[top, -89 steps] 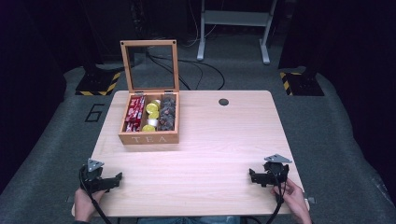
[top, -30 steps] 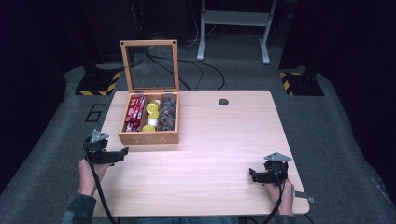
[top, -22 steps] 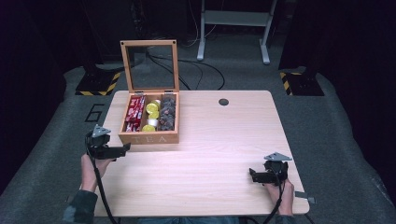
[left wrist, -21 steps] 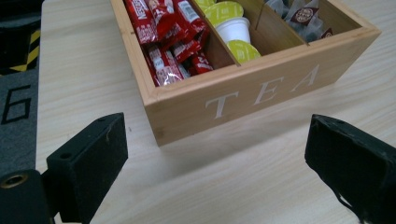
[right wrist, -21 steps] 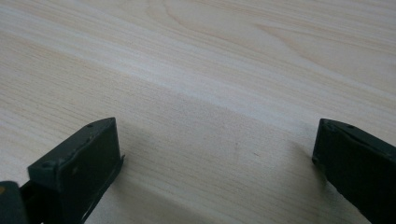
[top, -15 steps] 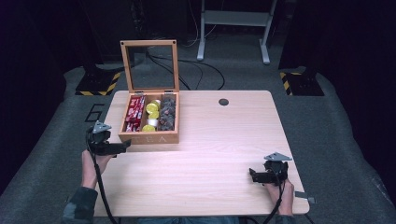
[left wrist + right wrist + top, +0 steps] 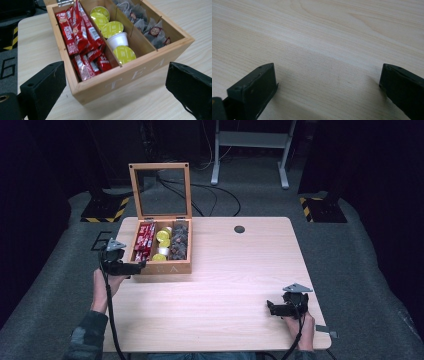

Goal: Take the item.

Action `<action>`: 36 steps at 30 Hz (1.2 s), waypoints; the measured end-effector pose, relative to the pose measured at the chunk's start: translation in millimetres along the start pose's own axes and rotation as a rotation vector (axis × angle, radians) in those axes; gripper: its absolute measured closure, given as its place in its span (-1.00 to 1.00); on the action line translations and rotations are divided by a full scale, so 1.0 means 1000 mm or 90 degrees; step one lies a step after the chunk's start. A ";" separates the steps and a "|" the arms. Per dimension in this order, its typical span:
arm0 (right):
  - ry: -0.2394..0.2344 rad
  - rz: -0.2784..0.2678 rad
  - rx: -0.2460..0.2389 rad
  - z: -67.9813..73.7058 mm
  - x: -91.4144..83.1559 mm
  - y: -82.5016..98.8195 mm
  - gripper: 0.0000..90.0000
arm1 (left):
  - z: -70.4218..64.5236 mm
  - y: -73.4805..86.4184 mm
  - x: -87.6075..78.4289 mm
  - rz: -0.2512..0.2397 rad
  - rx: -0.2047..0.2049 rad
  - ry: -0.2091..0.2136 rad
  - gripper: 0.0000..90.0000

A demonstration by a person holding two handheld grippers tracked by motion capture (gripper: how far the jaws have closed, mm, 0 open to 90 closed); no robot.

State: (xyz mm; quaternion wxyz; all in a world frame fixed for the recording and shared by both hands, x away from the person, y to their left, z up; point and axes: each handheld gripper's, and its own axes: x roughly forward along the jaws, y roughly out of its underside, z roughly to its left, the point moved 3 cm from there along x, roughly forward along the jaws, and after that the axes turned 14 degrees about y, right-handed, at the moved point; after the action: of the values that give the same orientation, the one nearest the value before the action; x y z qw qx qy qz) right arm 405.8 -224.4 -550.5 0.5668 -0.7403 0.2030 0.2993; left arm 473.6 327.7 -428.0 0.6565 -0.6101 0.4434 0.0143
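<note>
My left gripper (image 7: 131, 266), jaws wide and empty, sits at the open box's (image 7: 165, 268) front-left corner; right gripper (image 7: 276, 308), likewise, well right; nothing removed yet.

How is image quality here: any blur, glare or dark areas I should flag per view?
High view: soft and low in detail, surroundings nearly black, the table evenly lit, so the tea box contents read only as colour patches. Left gripper view: sharp on the red sachets and capsules, mild foil sheen. Right gripper view: wood grain clear, a soft shadow band crosses it.
</note>
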 end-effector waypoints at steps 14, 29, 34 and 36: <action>-0.001 0.000 0.000 0.000 0.000 0.000 -1.00 | 0.018 -0.025 0.023 0.017 -0.012 0.002 -0.96; -0.002 -0.001 -0.001 0.000 0.000 0.000 -0.99 | 0.045 -0.038 0.048 0.028 -0.039 -0.011 -0.89; -0.002 -0.001 -0.001 0.000 0.000 0.000 -0.99 | 0.048 -0.041 0.057 0.027 -0.029 -0.021 -0.65; -0.002 -0.001 -0.001 0.000 0.000 0.000 -0.99 | 0.049 -0.040 0.058 0.030 -0.028 -0.022 -0.60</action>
State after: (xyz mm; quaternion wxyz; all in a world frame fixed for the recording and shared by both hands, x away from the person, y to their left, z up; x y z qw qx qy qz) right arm 405.7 -224.5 -550.5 0.5667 -0.7405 0.2011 0.3002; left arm 559.1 326.6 -437.8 0.6499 -0.6134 0.4460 0.0501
